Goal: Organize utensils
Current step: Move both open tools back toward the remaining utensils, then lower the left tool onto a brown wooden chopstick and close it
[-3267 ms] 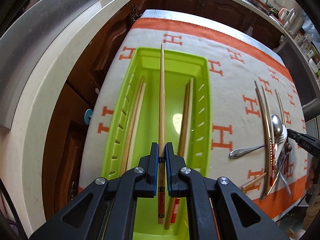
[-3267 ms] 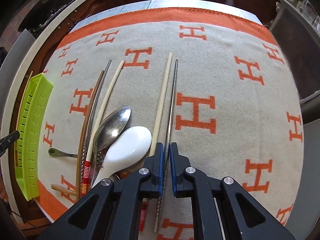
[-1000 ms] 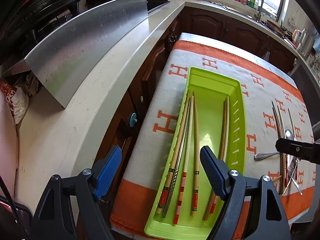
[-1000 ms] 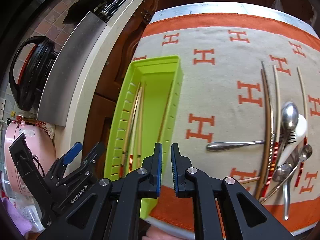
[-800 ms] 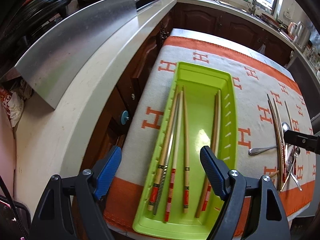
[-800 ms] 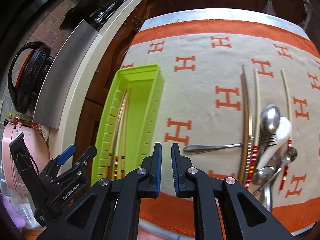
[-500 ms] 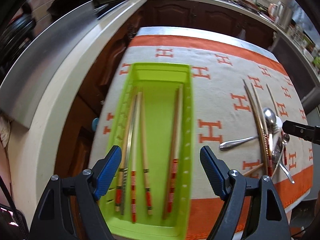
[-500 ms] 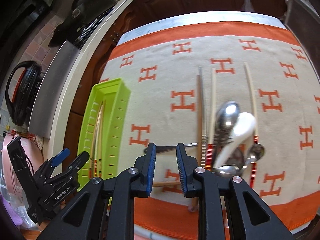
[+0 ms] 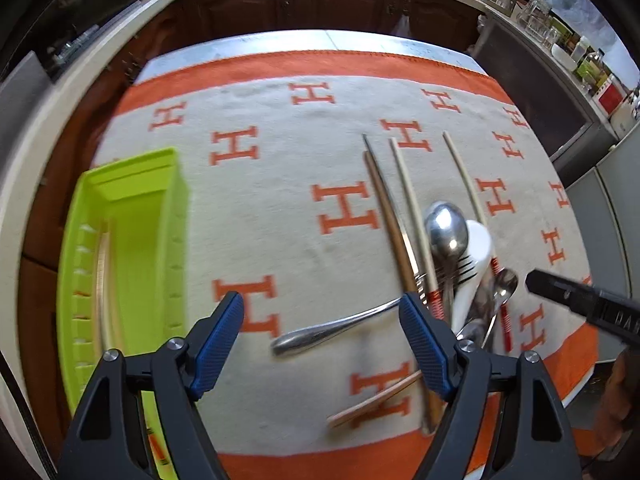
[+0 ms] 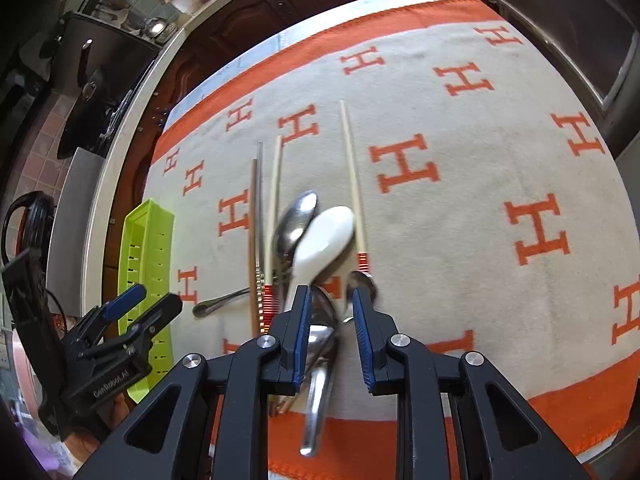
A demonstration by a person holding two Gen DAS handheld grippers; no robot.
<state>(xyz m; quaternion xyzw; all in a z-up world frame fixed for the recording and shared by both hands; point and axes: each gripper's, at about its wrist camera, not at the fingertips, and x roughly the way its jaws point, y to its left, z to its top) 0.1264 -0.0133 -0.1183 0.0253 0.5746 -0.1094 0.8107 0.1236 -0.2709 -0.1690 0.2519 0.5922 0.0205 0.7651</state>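
A lime-green tray (image 9: pixel 120 200) at the left holds several chopsticks (image 9: pixel 102 280). On the H-patterned cloth lies a pile: a metal spoon (image 9: pixel 446 228), a white ceramic spoon (image 9: pixel 476 256), a brown chopstick (image 9: pixel 390 220), pale chopsticks (image 9: pixel 408 196) and a crosswise metal handle (image 9: pixel 332 328). My left gripper (image 9: pixel 320 300) hovers above that handle; its jaws are closing and touch nothing. My right gripper (image 10: pixel 330 292) hangs narrowly open over the white spoon (image 10: pixel 324 244) and a metal spoon (image 10: pixel 320 360), gripping nothing.
The orange-bordered cloth (image 9: pixel 280 216) covers the table up to its near edge. A loose wooden chopstick (image 9: pixel 372 400) lies near the front. A pale counter (image 9: pixel 24 152) and dark cabinets (image 9: pixel 320 4) surround the table. A hand (image 9: pixel 616 400) shows at the lower right.
Both grippers have swung right, from over the green tray to over the utensil pile. The right jaws have parted a little; the left jaws have narrowed slightly.
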